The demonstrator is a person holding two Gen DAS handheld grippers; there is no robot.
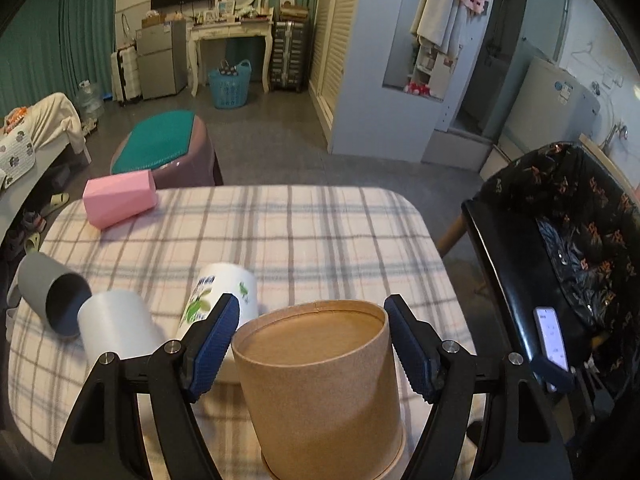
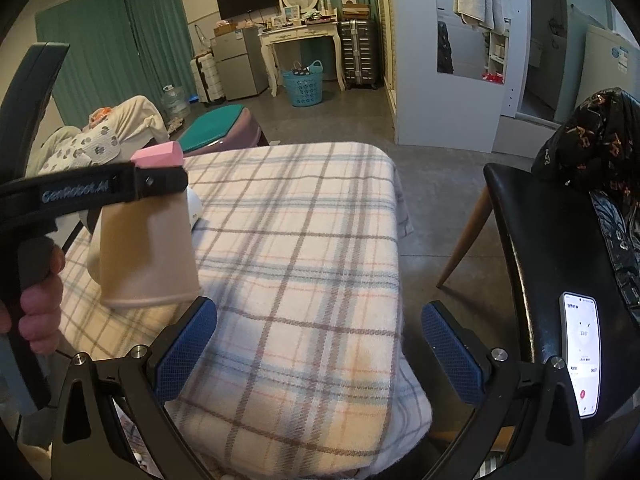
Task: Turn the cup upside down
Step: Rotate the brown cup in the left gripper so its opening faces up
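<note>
The brown paper cup (image 1: 320, 384) stands upside down, base up, rim on the plaid tablecloth (image 1: 320, 232).

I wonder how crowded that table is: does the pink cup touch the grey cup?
Apart. The left wrist view shows plaid tablecloth between the pink cup and the grey cup.

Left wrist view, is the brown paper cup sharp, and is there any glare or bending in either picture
Left wrist view: the brown paper cup is sharp between the open left gripper; fisheye bends the plaid tablecloth edge and blackens the corners. Right wrist view: soft dim light, the phone screen glows bright but stays readable; the cup casts a faint shadow beside the open right gripper.
</note>
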